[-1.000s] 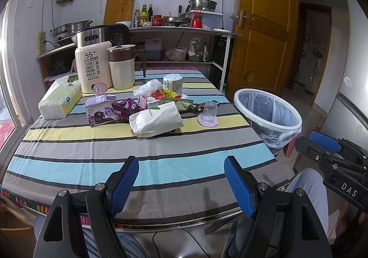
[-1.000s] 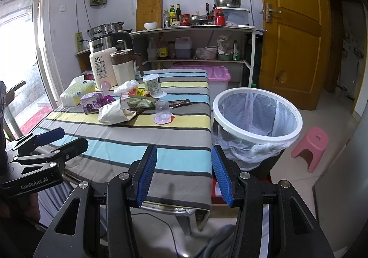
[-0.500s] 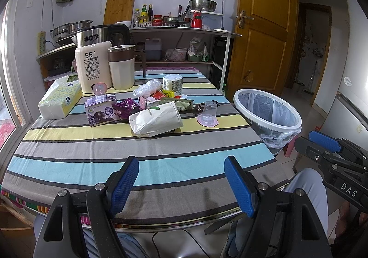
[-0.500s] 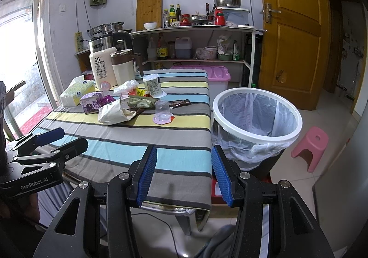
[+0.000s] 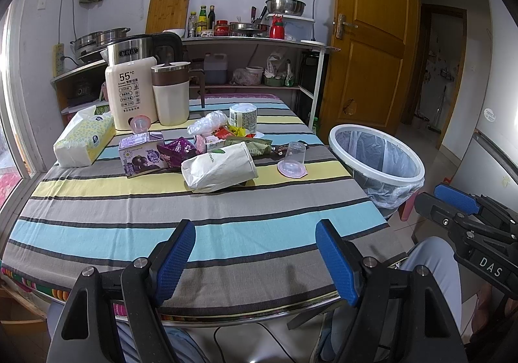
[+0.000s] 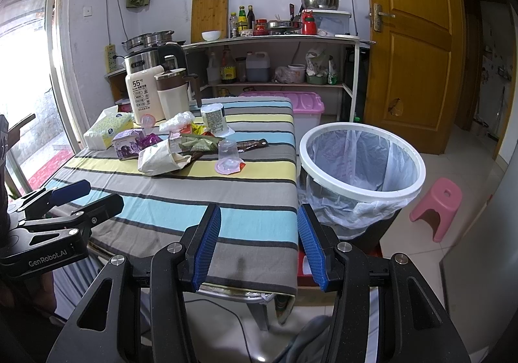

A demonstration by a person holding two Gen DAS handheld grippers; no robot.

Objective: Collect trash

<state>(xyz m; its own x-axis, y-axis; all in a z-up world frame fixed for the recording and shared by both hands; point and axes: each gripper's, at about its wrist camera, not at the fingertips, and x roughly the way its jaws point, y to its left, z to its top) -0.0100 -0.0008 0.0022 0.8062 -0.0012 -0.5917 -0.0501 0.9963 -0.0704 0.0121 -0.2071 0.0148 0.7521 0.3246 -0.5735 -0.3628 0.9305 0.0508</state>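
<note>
Striped cloth covers the bench [image 5: 129,201], and the trash sits in a heap at its middle: a white paper bag [image 5: 220,167], a purple carton [image 5: 140,157], wrappers, and an upturned clear cup [image 5: 293,157]. The lined bin [image 6: 362,162] waits just off the bench's side. Nothing looks collected yet; the left gripper [image 5: 255,259] and right gripper [image 6: 259,243] both hang at the near edge, jaws apart and empty, so I'd guess the next move is a reach forward to the nearest piece.
</note>
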